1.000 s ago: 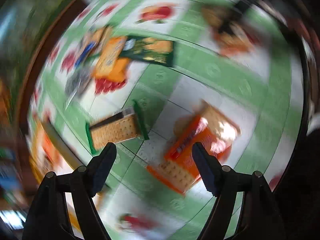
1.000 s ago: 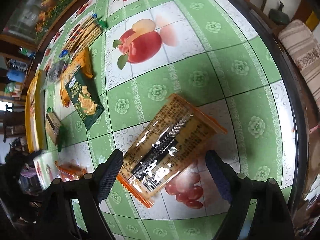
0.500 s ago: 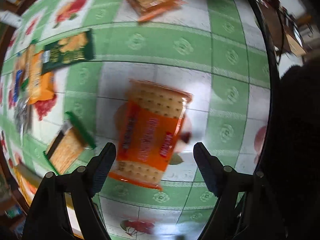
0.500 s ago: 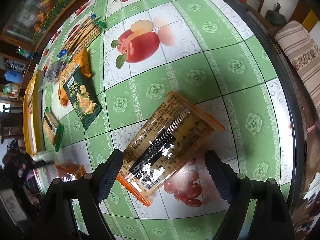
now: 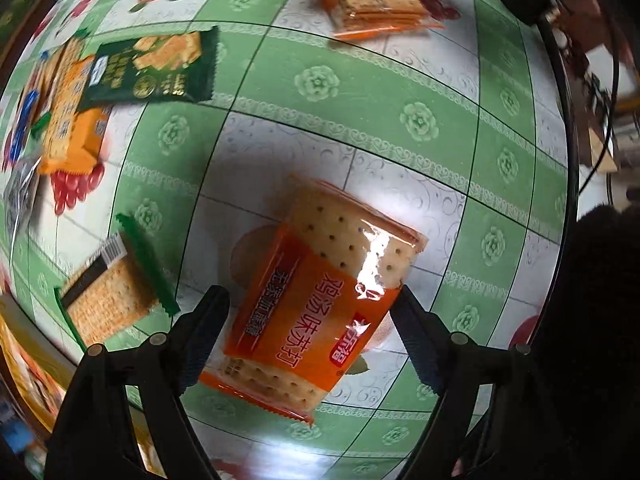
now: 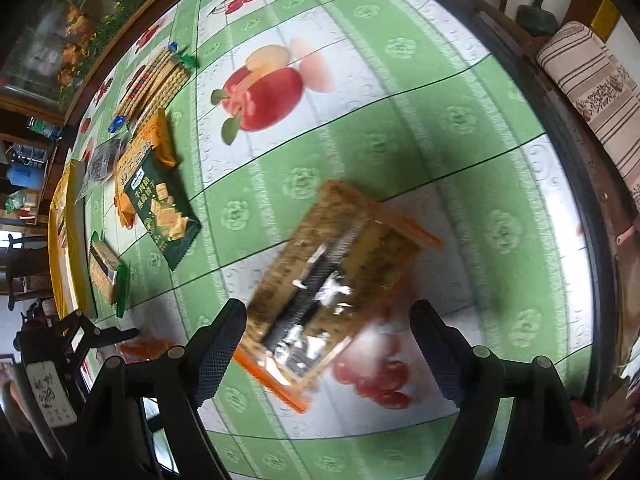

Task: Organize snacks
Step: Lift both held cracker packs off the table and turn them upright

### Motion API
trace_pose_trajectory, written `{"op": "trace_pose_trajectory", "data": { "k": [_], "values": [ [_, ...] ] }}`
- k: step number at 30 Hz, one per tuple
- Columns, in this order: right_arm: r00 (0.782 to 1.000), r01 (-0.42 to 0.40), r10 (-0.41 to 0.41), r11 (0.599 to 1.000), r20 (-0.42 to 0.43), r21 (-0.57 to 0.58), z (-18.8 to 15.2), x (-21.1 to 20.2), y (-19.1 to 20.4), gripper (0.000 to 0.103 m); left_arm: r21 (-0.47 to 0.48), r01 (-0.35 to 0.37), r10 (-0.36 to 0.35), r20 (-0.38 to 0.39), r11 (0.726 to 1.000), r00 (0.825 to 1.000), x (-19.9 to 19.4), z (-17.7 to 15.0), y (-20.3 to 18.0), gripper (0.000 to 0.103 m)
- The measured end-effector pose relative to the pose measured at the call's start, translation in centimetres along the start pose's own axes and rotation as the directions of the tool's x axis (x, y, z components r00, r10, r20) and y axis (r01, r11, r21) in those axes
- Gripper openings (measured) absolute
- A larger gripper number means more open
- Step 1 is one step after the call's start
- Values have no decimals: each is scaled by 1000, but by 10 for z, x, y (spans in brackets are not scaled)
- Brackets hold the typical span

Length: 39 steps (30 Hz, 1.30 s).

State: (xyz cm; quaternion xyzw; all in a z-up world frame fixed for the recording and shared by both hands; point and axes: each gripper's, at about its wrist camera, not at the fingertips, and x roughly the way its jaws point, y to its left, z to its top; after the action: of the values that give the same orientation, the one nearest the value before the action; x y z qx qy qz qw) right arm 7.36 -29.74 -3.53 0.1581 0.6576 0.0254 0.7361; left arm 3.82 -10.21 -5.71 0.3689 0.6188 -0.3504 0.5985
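Note:
An orange soda-cracker pack (image 5: 320,304) lies flat on the green checked tablecloth (image 5: 360,128). My left gripper (image 5: 308,308) points down over it, jaws opening, one finger on each side; the pads are not pressing it. A second orange-edged cracker pack (image 6: 336,292), barcode side up, lies between the fingers of my right gripper (image 6: 326,320). Those jaws stand wide, opening a little, clear of its sides. The left wrist view shows that second pack (image 5: 380,4) at its top edge. In the right wrist view the left gripper's black frame (image 6: 96,332) is at the lower left.
A dark green biscuit pack (image 6: 162,204) overlaps an orange pack (image 6: 144,140). A green-edged cracker pack (image 6: 104,268) and long cracker sleeves (image 6: 156,76) lie further left. A yellow tray (image 6: 68,240) runs along the far left. The table's dark rim (image 6: 560,128) is at the right, a striped cushion (image 6: 592,80) beyond it.
My left gripper swung over the orange soda-cracker pack and sank towards it; the pack now fills the space between its fingers. The right gripper stayed over its pack.

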Motion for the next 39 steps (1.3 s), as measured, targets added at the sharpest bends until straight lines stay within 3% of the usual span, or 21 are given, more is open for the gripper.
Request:
{"op": "trace_pose_trajectory", "data": {
  "k": [4, 7, 9, 10, 11, 17, 24, 29, 33, 36, 39],
  "values": [
    [998, 55, -55, 997, -8, 56, 2, 8, 16, 94, -55, 8, -7, 10, 998, 1000, -1, -4, 8, 83],
    [988, 156, -155, 986, -10, 59, 3, 15, 32, 93, -102, 6, -3, 28, 995, 1000, -4, -2, 15, 80],
    [980, 199, -200, 980, 14, 26, 0, 15, 40, 85, -143, 5, 3, 53, 990, 999, -9, -10, 33, 66],
    [973, 230, -230, 973, 29, -5, -2, 15, 45, 75, -165, 4, 4, 51, 986, 999, -10, -12, 37, 66],
    [969, 244, -243, 969, 43, -39, -4, 14, 48, 72, -178, 3, 7, 53, 984, 999, -10, -12, 39, 66],
    [976, 215, -210, 967, 53, -137, -16, 9, 51, 64, -263, -22, 43, 74, 965, 996, -10, -28, 29, 65],
    [990, 137, -130, 971, 50, -195, -33, 1, 39, 64, -445, 34, 32, 141, 895, 989, -11, -55, 18, 65],
    [993, 118, -111, 961, 40, -248, -50, 1, 33, 64, -569, 149, -24, 222, 809, 975, -14, -82, 13, 64],
    [996, 88, -84, 954, 24, -286, -73, 2, 37, 64, -645, 271, -77, 312, 715, 947, -14, -109, 6, 63],
    [998, 66, -67, 948, 9, -311, -87, 2, 42, 64, -671, 312, -85, 348, 673, 934, -13, -126, -1, 63],
    [999, 41, -46, 942, -8, -332, -93, 4, 45, 64, -686, 315, -69, 362, 656, 930, -18, -135, -4, 63]
  ]
}}
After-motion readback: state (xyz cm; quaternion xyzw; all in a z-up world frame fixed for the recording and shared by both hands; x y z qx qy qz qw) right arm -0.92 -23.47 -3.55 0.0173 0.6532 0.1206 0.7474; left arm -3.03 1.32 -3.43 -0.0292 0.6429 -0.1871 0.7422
